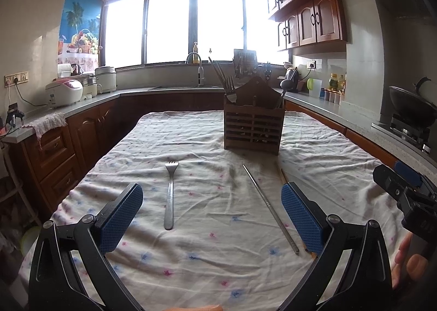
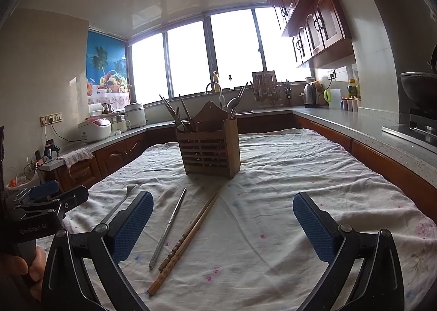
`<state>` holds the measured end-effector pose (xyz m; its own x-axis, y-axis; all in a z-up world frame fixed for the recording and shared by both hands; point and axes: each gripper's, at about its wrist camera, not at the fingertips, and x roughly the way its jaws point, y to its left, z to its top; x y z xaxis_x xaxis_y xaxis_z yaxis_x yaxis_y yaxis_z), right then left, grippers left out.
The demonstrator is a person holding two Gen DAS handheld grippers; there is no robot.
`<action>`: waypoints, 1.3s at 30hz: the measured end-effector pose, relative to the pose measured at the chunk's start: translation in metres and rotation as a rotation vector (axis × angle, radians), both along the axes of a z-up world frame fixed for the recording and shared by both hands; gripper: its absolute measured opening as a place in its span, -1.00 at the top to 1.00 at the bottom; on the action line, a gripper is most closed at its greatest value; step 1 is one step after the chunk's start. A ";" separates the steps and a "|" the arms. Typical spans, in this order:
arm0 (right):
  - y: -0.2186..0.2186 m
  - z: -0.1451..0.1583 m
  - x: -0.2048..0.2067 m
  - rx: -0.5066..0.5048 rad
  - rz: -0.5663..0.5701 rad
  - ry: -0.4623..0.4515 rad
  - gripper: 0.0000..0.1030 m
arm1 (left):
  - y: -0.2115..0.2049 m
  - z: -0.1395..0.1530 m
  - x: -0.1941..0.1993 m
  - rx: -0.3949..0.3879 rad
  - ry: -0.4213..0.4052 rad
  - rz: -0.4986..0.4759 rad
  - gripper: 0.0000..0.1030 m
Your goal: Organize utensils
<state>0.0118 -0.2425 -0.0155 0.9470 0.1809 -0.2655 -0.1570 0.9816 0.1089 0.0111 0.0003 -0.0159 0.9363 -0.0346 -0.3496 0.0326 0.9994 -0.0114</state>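
Fork (image 1: 170,193) and chopsticks (image 2: 188,237) lie before holder (image 2: 209,144).

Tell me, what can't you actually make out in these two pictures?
- Wooden chopsticks: left wrist view, mostly behind that gripper's finger.
- Fork: right wrist view, handle hidden by a finger.
- Utensil holder: contents behind slats, both views.
- Outside the window: glare, both views.

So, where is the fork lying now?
The fork lies flat on the tablecloth, tines toward the wooden holder, left of the metal chopstick, between the left gripper's open fingers.
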 end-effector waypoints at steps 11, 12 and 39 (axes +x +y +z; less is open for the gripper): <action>0.001 0.003 0.000 -0.001 0.001 -0.004 -1.00 | 0.000 0.000 0.001 -0.003 0.002 0.003 -1.00; 0.001 0.002 0.000 -0.001 0.001 -0.005 -1.00 | 0.001 0.000 0.001 -0.004 0.002 0.001 -1.00; 0.002 0.009 0.000 0.003 0.006 -0.021 -1.00 | 0.001 0.002 0.000 0.004 -0.012 0.009 -1.00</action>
<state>0.0115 -0.2408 -0.0062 0.9513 0.1871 -0.2450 -0.1650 0.9804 0.1080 0.0116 0.0009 -0.0139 0.9408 -0.0251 -0.3380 0.0241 0.9997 -0.0074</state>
